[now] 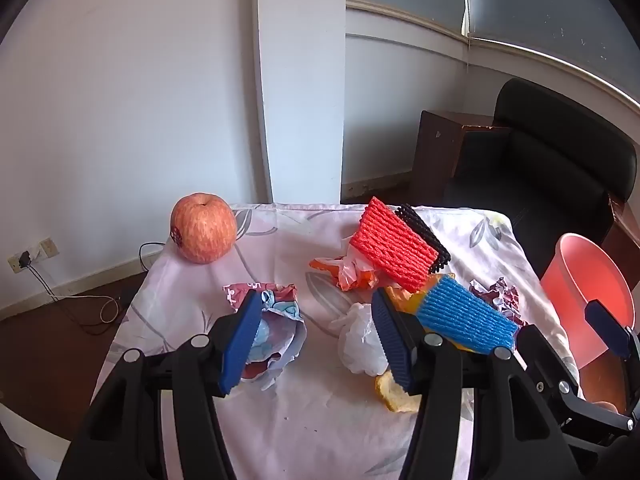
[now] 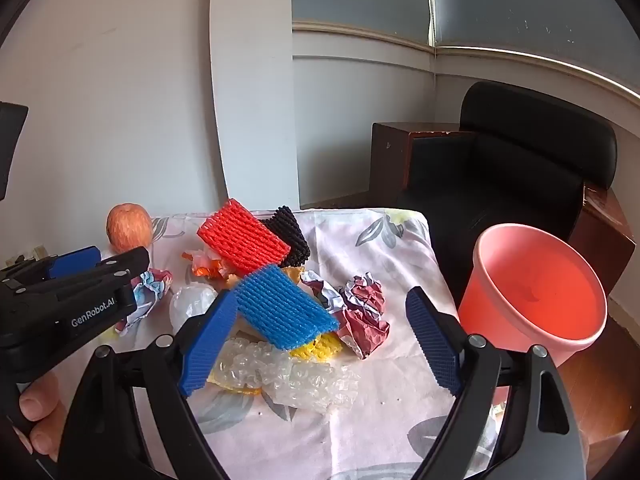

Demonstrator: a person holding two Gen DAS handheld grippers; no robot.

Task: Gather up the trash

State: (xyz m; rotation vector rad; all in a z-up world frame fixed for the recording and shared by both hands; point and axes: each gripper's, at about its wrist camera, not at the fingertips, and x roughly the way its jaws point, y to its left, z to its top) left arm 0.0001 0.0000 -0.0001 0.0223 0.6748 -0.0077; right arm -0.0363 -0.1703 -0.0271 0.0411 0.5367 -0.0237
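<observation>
While spread wide over the flowered cloth (image 2: 360, 432), held nothing: left gripper (image 1: 316, 344) above a crumpled wrapper (image 1: 276, 332) and white plastic bag (image 1: 360, 340), right gripper (image 2: 320, 344) above bubble wrap (image 2: 296, 376) and the blue foam net (image 2: 284, 308). Heaped mid-table: red foam net (image 2: 244, 240), black net (image 2: 292, 236), crumpled maroon paper (image 2: 364, 312). Stood apart at far left, an apple (image 1: 203, 228); off the right edge, a pink bucket (image 2: 536, 292).

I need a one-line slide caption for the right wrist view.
Open right gripper above foam nets and crumpled wrappers on a floral cloth, pink bucket beside.
</observation>
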